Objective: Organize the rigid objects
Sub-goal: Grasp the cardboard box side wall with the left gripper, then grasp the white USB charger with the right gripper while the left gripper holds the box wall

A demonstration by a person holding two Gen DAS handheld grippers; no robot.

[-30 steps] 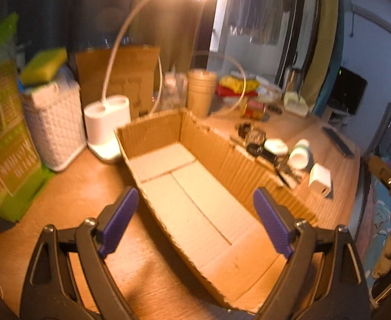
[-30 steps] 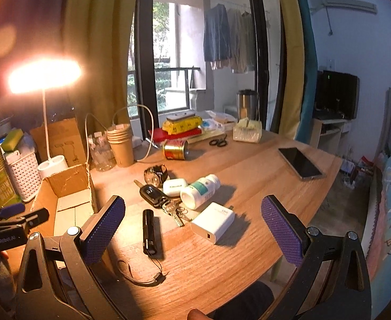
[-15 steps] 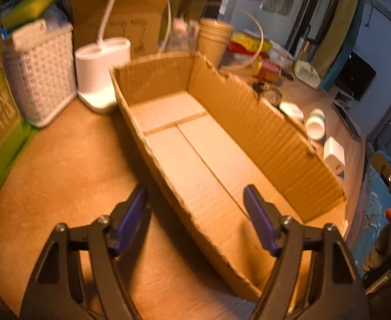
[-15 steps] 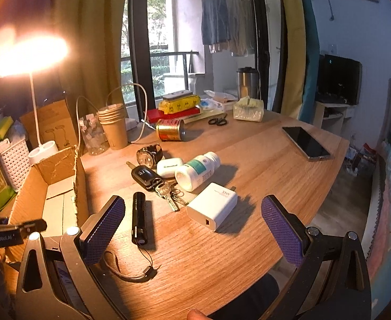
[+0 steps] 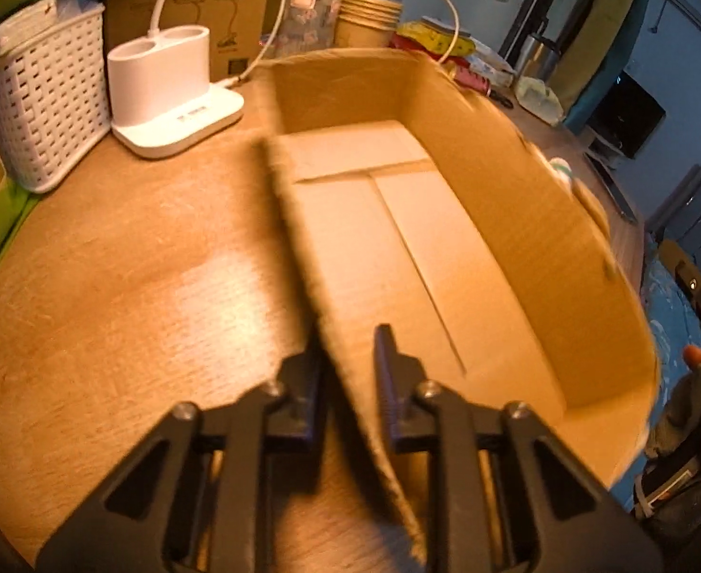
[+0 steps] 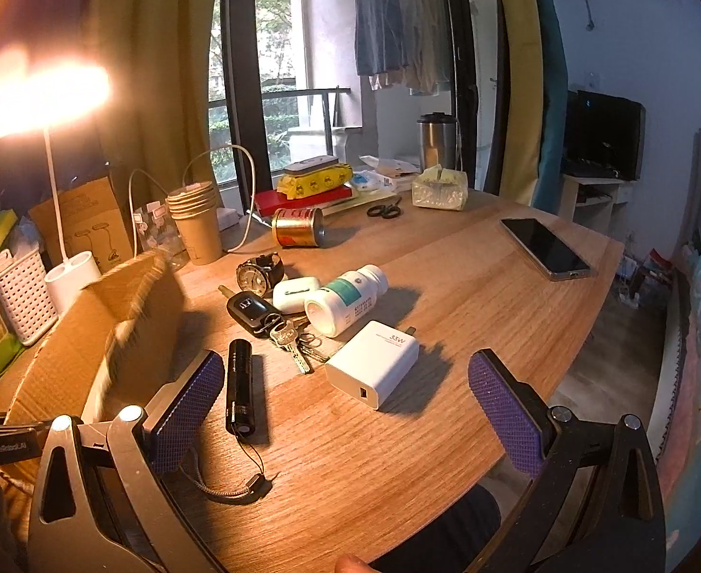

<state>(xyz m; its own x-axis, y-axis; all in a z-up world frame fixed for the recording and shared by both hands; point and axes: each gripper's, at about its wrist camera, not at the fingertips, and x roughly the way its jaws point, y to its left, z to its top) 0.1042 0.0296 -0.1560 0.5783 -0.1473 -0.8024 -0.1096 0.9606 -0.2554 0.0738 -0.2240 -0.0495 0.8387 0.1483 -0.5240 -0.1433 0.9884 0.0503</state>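
Observation:
An open, empty cardboard box (image 5: 493, 181) lies on the wooden table. My left gripper (image 5: 349, 339) straddles its near long wall, one finger outside and one inside. Its jaws are closing and the pads pinch the wall, which is blurred. The box (image 6: 126, 315) also shows at the left of the right wrist view. My right gripper (image 6: 345, 372) hovers open above the table with nothing between its fingers. Ahead of it lie a black flashlight (image 6: 240, 387), a white charger (image 6: 374, 363), a white pill bottle (image 6: 345, 298), a car key with keys (image 6: 250, 310), a white earbud case (image 6: 295, 292) and a watch (image 6: 257, 272).
A white lamp base (image 5: 169, 86) and a white woven basket (image 5: 40, 95) stand left of the box. Paper cups (image 6: 195, 224), a gold tin (image 6: 298, 234), scissors (image 6: 385, 210) and a phone (image 6: 544, 248) lie farther back. The table edge curves near on the right.
My left gripper has dropped toward the box and its jaws have gone from wide open to pinching the near wall. The box now looks blurred. The right gripper stays open.

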